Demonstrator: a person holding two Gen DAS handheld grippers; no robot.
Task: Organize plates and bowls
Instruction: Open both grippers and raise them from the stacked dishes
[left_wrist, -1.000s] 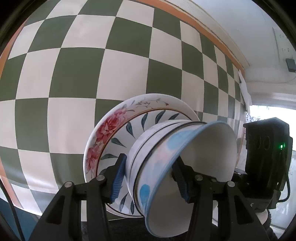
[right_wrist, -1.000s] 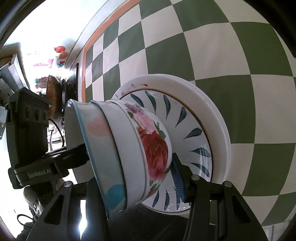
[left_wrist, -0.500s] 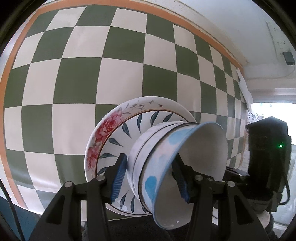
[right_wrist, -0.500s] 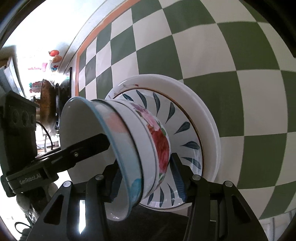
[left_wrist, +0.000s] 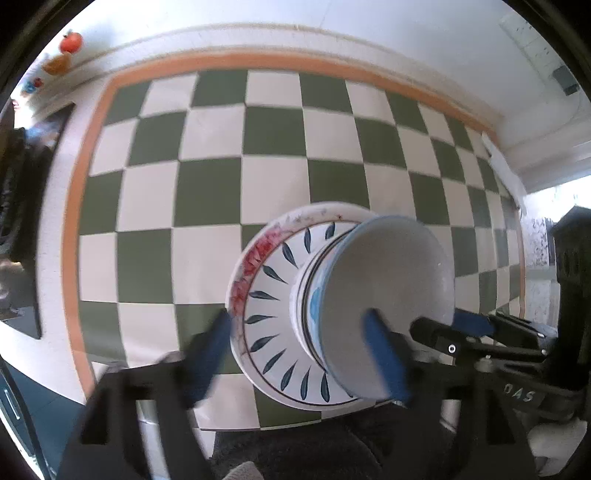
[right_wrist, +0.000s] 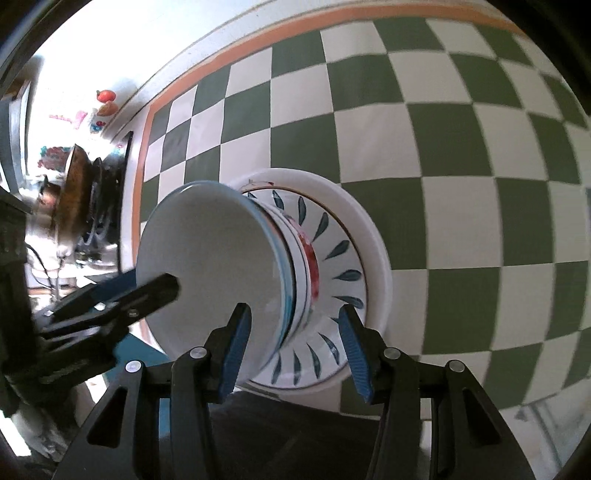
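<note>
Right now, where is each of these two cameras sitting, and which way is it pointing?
Left wrist: rides on the left tongs, looking forward along them at the stacked bowls standing on the plates on the checked cloth. Its own blue-padded fingers show, with the right tongs at the right.
Right wrist: rides on the right tongs, facing the same stack from the opposite side. Its own fingers show, with the left tongs at the left.
Shared: bowls, plates, cloth, and each other's tongs.

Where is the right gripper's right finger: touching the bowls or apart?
Apart. The right wrist view shows plate pattern between the finger and the bowls; the right gripper is open.
</note>
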